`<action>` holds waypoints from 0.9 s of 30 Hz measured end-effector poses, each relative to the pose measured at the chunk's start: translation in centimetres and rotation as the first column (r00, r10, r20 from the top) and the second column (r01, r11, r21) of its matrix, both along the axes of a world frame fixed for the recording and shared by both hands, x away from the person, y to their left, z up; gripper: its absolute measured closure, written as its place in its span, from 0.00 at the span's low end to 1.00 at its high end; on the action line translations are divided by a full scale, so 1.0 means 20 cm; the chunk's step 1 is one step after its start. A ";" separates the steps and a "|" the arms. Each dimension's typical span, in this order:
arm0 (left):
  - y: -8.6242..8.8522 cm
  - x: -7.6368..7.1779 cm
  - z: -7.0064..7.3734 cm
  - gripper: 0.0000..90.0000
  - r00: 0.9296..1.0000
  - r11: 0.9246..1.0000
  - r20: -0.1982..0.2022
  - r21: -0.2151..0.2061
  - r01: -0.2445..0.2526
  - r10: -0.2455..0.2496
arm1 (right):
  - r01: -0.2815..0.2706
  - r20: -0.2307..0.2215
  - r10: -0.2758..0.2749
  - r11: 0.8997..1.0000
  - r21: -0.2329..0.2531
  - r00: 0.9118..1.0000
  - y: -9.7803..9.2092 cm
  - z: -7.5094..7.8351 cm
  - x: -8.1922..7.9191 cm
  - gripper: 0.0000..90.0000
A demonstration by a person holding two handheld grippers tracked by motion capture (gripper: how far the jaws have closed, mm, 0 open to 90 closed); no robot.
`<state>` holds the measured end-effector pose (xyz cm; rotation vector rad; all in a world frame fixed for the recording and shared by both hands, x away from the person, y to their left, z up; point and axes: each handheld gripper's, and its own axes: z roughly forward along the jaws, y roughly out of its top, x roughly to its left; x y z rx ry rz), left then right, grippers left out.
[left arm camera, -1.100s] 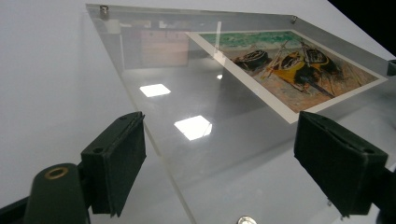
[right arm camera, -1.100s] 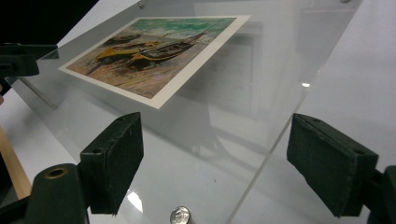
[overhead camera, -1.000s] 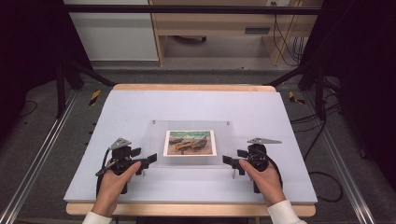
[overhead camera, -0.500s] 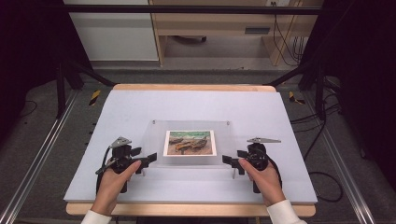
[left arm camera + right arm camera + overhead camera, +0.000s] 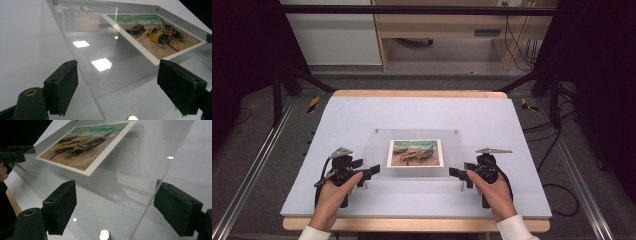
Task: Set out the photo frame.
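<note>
A clear acrylic panel [image 5: 457,150] stands on small metal posts in the middle of the pale table [image 5: 412,112], with a picture of beached boats [image 5: 414,152] under it. My left gripper [image 5: 373,170] is at the panel's front left corner and my right gripper [image 5: 454,172] at its front right corner. In the left gripper view the jaws of the left gripper [image 5: 117,92] stand open, with the panel's edge [image 5: 85,75] running between them and a post [image 5: 132,117] below. The right gripper [image 5: 115,210] is open too and straddles the panel's edge [image 5: 150,202] above a post [image 5: 104,234].
Bare table surface lies all round the panel. A wooden strip [image 5: 412,225] edges the table's front. Metal rails [image 5: 257,165] run along both sides. Yellow-black clamps [image 5: 313,103] sit at the far corners, and cabinets stand behind.
</note>
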<state>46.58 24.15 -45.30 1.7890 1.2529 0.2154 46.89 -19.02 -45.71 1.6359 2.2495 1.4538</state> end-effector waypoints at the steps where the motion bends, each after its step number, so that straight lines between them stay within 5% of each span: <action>1: 0.00 0.00 0.00 0.19 1.000 1.000 -0.003 -0.002 0.001 -0.001 | 0.000 0.000 0.000 1.000 0.000 1.000 0.00 0.00 0.00 0.21; 27: 0.01 0.00 -0.01 0.15 0.998 0.998 -0.048 -0.052 0.025 -0.027 | 0.000 -0.001 0.000 1.000 0.003 1.000 0.00 0.00 0.00 0.21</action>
